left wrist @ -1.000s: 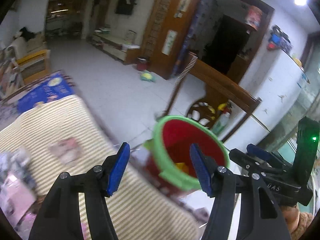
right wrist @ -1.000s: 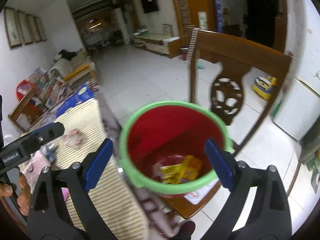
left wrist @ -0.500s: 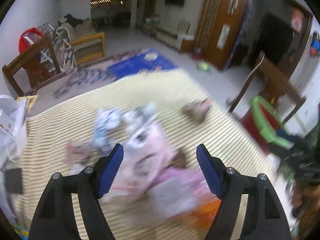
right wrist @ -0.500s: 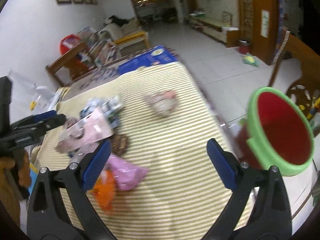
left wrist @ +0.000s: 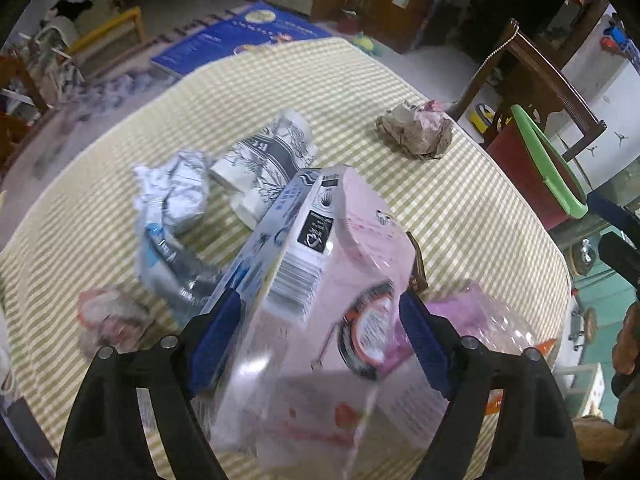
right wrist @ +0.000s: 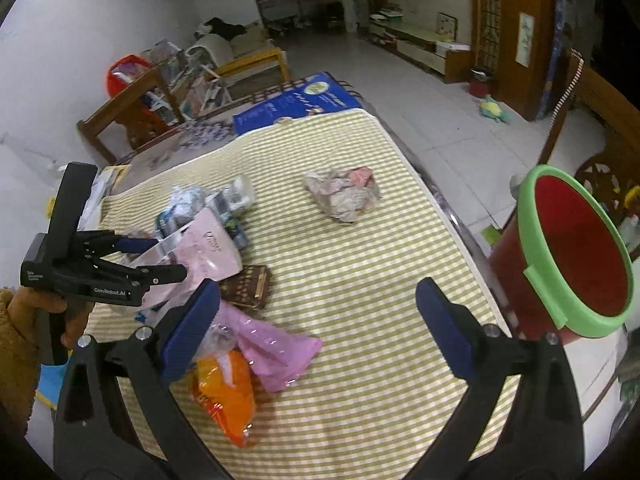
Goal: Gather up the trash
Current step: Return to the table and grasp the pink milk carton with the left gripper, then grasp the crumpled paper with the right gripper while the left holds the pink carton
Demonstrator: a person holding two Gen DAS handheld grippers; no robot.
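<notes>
Left gripper (left wrist: 320, 330), jaws opening, straddles a pink plastic package (left wrist: 340, 280) on the striped counter (right wrist: 360, 240); right gripper (right wrist: 316, 326) hangs wide open, empty.

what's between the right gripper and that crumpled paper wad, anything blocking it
Nothing visible. The right gripper hangs open over bare striped cloth, and the crumpled paper wad lies alone farther along it. The pink bag and orange wrapper sit off to the side by its left finger.

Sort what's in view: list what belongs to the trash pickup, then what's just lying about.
Job: pink package, crumpled paper ball, pink bag, orange wrapper, red bin, left gripper.
Lying about: blue book, wooden chair.
</notes>
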